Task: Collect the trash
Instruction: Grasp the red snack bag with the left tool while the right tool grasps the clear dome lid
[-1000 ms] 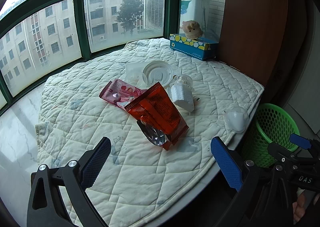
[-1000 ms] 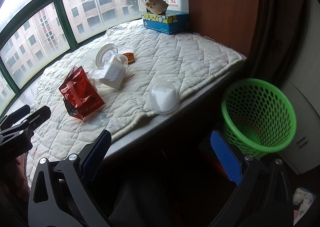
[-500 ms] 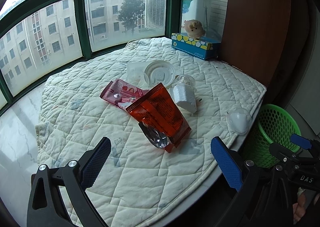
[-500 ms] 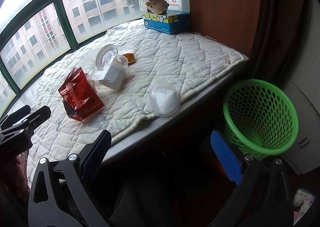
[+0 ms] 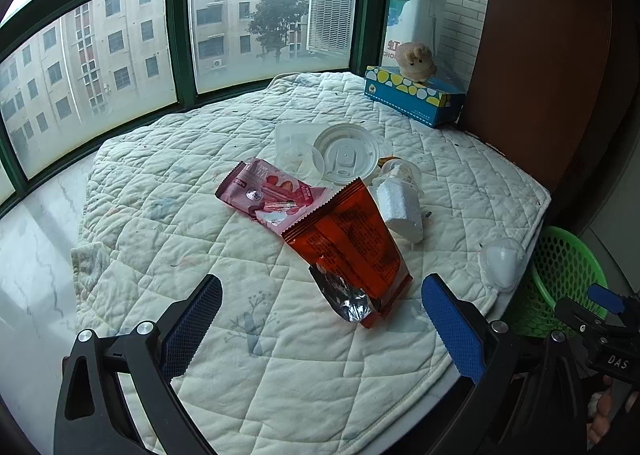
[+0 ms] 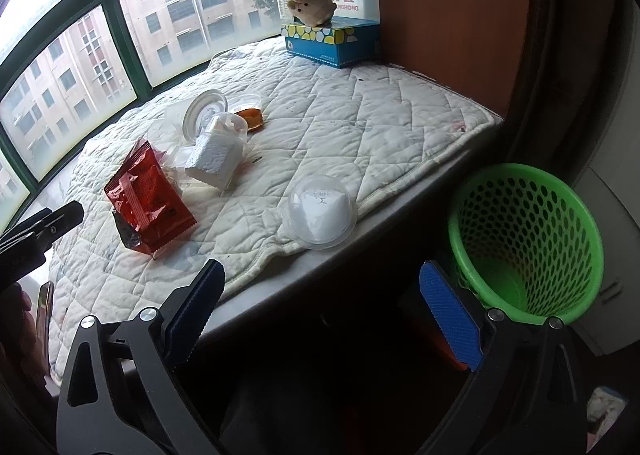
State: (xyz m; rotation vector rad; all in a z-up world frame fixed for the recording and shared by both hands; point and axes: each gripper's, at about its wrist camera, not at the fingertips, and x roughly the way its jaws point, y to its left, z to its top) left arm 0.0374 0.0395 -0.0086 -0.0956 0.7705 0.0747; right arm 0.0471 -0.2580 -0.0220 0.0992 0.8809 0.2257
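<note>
Trash lies on a white quilted pad (image 5: 168, 239): a red snack bag (image 5: 352, 243) (image 6: 148, 199), a pink wrapper (image 5: 272, 191), a white foam block (image 5: 400, 211) (image 6: 214, 161), a white lid (image 5: 346, 153), clear plastic cups and a clear domed lid (image 5: 502, 261) (image 6: 320, 211) near the pad's edge. My left gripper (image 5: 320, 323) is open and empty, just short of the red bag. My right gripper (image 6: 320, 315) is open and empty, below the ledge in front of the domed lid. A green mesh bin (image 6: 528, 239) (image 5: 560, 279) stands on the floor to the right.
A blue tissue box (image 5: 414, 97) with a plush toy (image 5: 416, 59) on it stands at the far corner by a brown wooden panel (image 6: 448, 23). Green-framed windows (image 5: 176, 39) curve around the back. A cup with orange residue (image 6: 248, 113) sits behind the foam block.
Both grippers have drifted slightly closer to the pad; the trash sits a little larger and lower in view. Nothing was grasped or moved.
</note>
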